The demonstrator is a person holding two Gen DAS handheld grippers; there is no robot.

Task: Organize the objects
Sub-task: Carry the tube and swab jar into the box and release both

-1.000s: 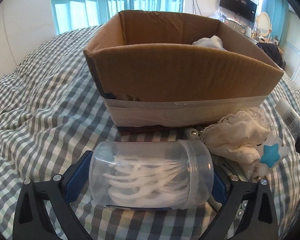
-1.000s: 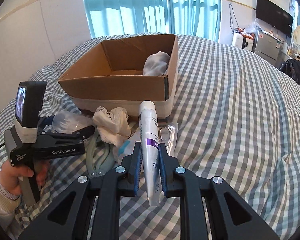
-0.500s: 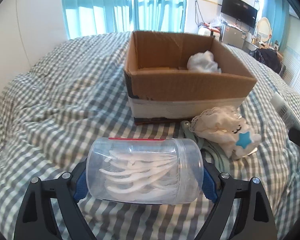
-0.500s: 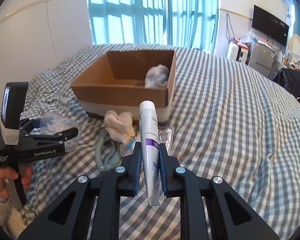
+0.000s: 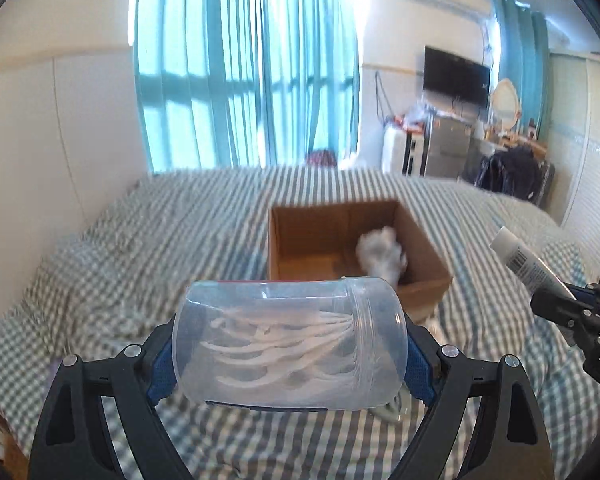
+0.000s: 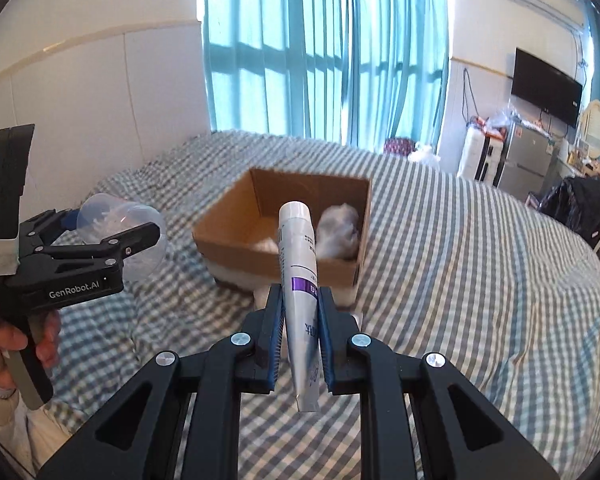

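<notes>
My left gripper (image 5: 288, 344) is shut on a clear plastic jar (image 5: 288, 340) of white floss picks, held sideways high above the bed; it also shows in the right wrist view (image 6: 120, 224). My right gripper (image 6: 300, 312) is shut on a white tube (image 6: 300, 280) with a purple band, cap pointing up; the tube also shows in the left wrist view (image 5: 528, 260). An open cardboard box (image 5: 428, 256) sits on the checked bed ahead and below both grippers, also in the right wrist view (image 6: 236, 248). A crumpled white cloth (image 6: 338, 236) lies inside it.
The checked bedspread (image 6: 460, 280) covers the whole bed. Teal curtains (image 6: 320, 48) hang behind it. A TV (image 6: 546, 90), a fridge and clutter stand at the far right. Items by the box's front are mostly hidden behind the jar and tube.
Both grippers have risen well above the bed with their objects, so the box now looks smaller and lower. The view now looks down into the box.
</notes>
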